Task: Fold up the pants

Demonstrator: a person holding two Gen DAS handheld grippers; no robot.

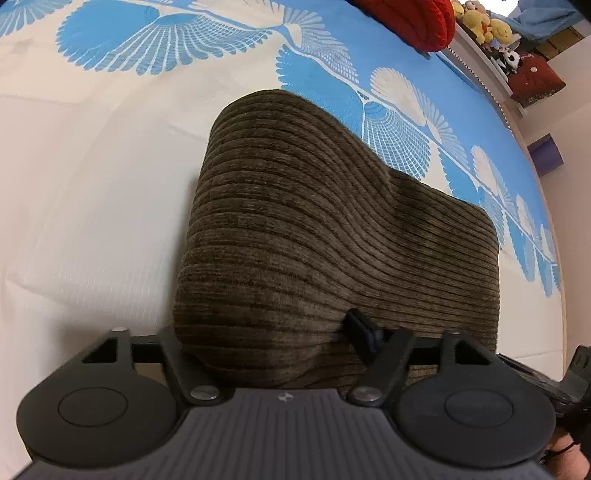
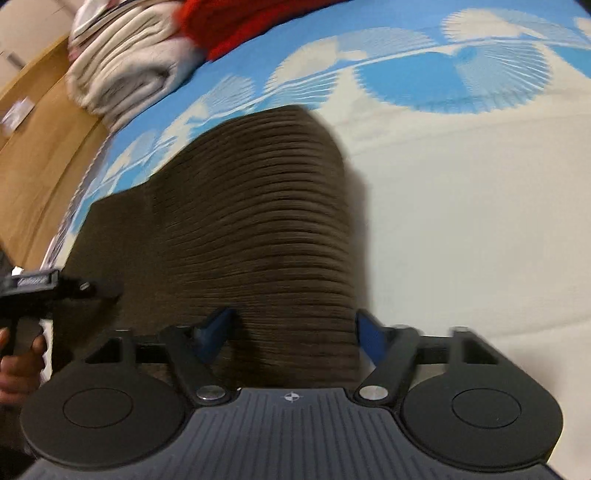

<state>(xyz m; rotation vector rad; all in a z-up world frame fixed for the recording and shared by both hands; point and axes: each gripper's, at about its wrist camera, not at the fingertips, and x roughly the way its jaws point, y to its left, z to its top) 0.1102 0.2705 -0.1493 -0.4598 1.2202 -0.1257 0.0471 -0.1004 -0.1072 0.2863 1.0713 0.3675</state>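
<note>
- Brown corduroy pants (image 1: pixel 332 236) lie folded on the bedsheet (image 1: pixel 92 206), filling both wrist views from centre to 6 o'clock.
- Left gripper (image 1: pixel 273 332) is low and level, fingers spread around a raised fold; whether it grips is unclear.
- Right gripper (image 2: pixel 291 332) is released, blue pads (image 2: pixel 216 332) straddling the pants' edge.
- A hand (image 2: pixel 18 365) at 9 o'clock holds the other gripper's handle.

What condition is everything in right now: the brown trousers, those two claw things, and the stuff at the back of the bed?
Pants: brown corduroy, folded over, lifted in a hump above the bed.
Left gripper: fingers hidden by the cloth; open or shut unclear.
Right gripper: open, fingers either side of the cloth's edge.
Bedsheet: spread flat, lightly creased.
Red cloth: bunched in a heap.
White blanket: folded in layers.
Plush toys: lined up on a shelf.
</note>
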